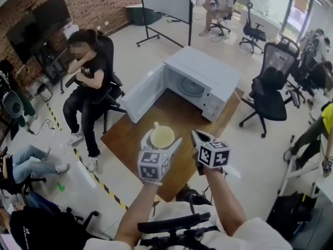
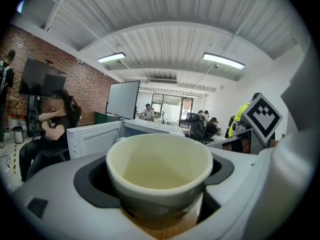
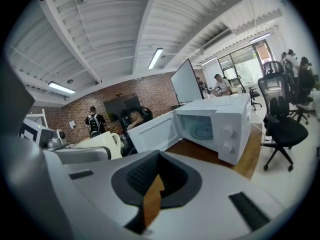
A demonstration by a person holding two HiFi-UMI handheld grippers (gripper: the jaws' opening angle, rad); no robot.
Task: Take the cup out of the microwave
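A cream cup with its handle toward the microwave sits between the jaws of my left gripper, which is shut on its sides and holds it above the wooden table. In the left gripper view the cup fills the gap of that gripper and looks empty. The white microwave stands at the table's far end with its door swung open to the left and only the glass plate inside. My right gripper hovers beside the cup, shut and empty. In the right gripper view, past that gripper, are the cup and microwave.
A person sits on an office chair left of the table. Black chairs stand to the right, a whiteboard beyond the microwave. Yellow-black tape marks the floor near the table's left corner.
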